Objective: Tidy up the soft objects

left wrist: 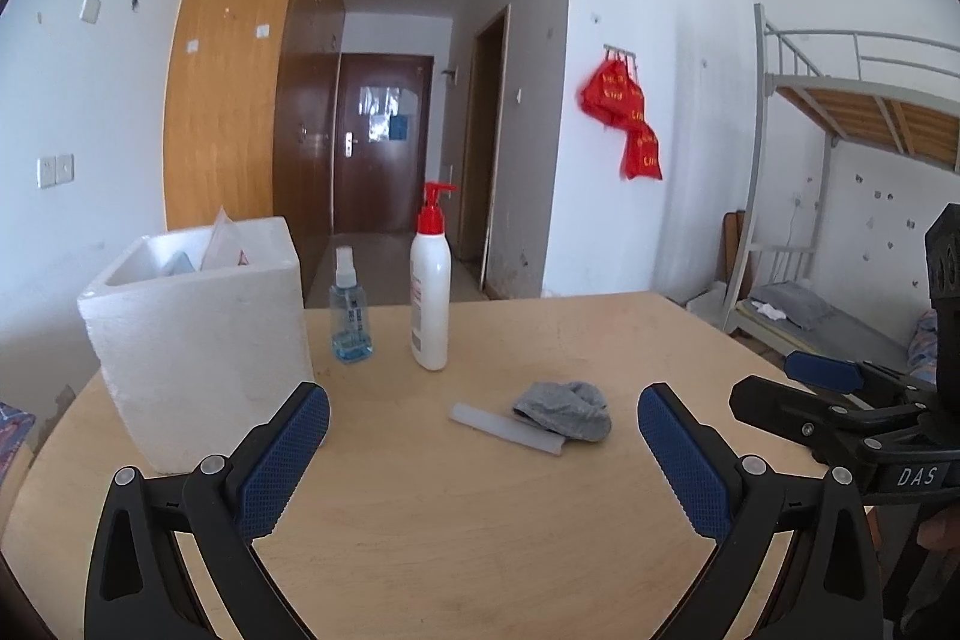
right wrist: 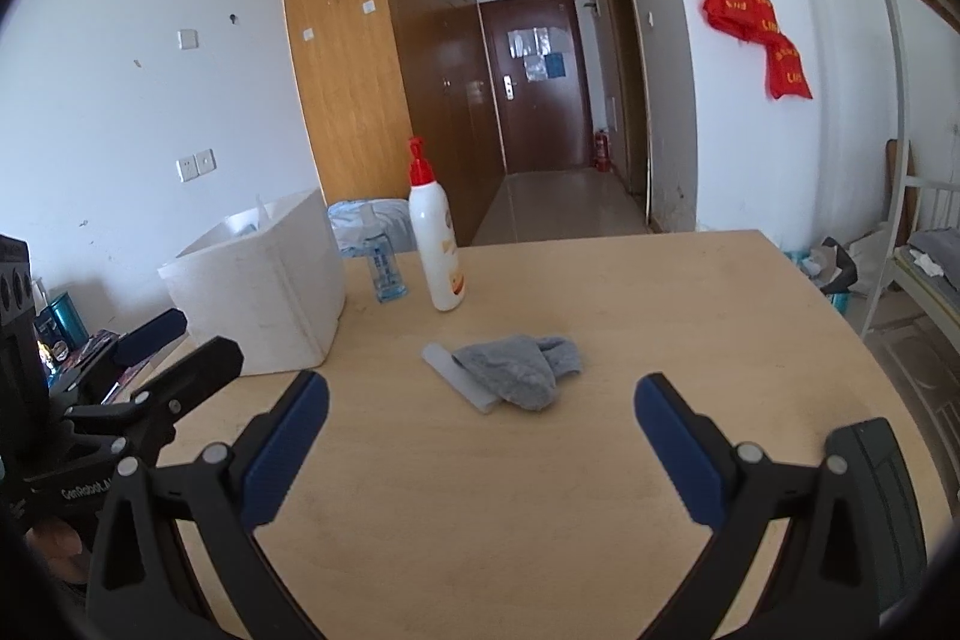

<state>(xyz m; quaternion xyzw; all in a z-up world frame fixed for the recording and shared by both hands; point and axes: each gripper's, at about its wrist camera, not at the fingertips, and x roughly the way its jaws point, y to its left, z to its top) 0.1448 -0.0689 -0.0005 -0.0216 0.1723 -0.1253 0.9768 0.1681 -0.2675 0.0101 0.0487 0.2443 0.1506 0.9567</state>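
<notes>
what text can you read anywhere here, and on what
"DAS": right gripper body, seen from the left wrist view.
"GenRobot.A", cut off: left gripper body.
Pump bottle label, spray bottle label, red bags yellow print: too blurred to read.

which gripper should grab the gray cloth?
Right, marginally. Both the right gripper and left gripper are open and empty, but the gray cloth lies centred ahead of the right; in the left view it sits right of centre.
</notes>
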